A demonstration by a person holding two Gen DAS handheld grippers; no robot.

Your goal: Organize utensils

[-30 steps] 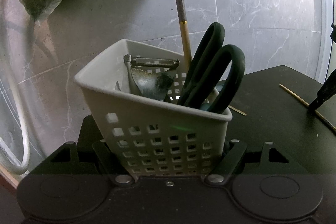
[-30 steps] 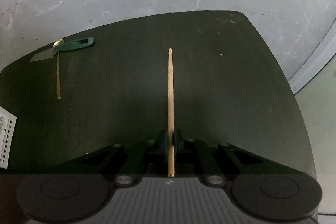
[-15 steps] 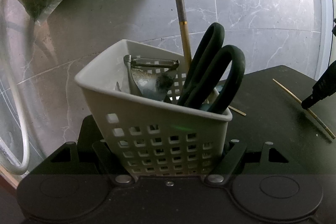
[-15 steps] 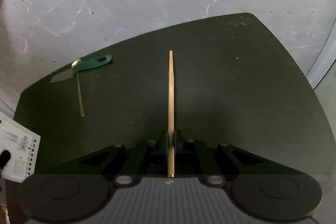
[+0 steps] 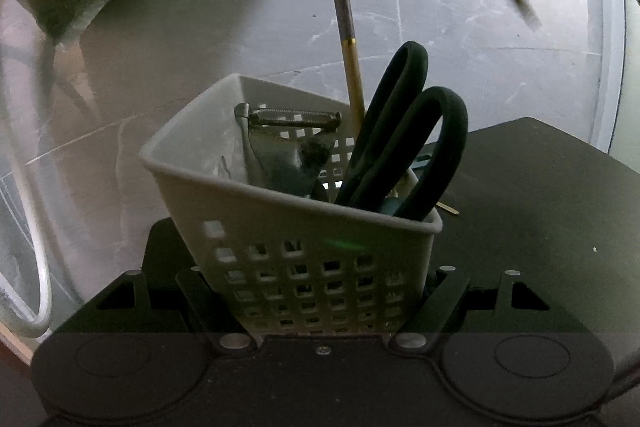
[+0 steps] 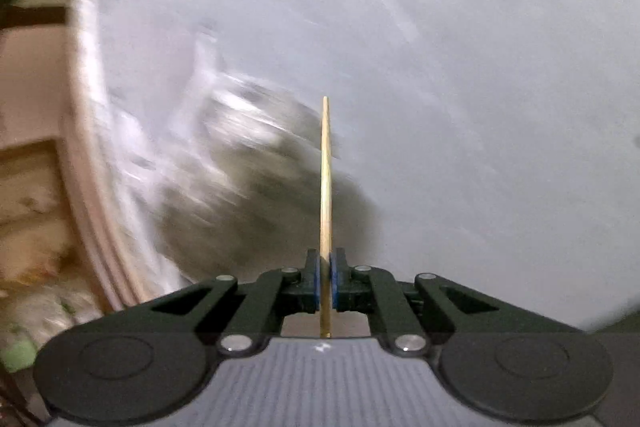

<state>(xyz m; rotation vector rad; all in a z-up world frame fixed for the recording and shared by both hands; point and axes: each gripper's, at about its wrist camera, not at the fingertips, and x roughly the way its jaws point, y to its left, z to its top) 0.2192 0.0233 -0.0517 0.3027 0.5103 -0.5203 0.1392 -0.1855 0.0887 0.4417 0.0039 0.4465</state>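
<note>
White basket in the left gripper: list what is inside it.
The white basket holds black-handled scissors, a metal peeler and one upright gold-banded chopstick. A teal item barely shows beside the scissors. Everything's lower ends are hidden by the basket wall.

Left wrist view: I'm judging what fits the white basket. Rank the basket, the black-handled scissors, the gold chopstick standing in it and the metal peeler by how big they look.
1. white basket
2. black-handled scissors, as far as they show
3. gold chopstick: as long as the scissors, far thinner
4. metal peeler, partly hidden

The right tool (image 6: 326, 281) pinches a wooden chopstick (image 6: 325, 187) against blurred surroundings.
</note>
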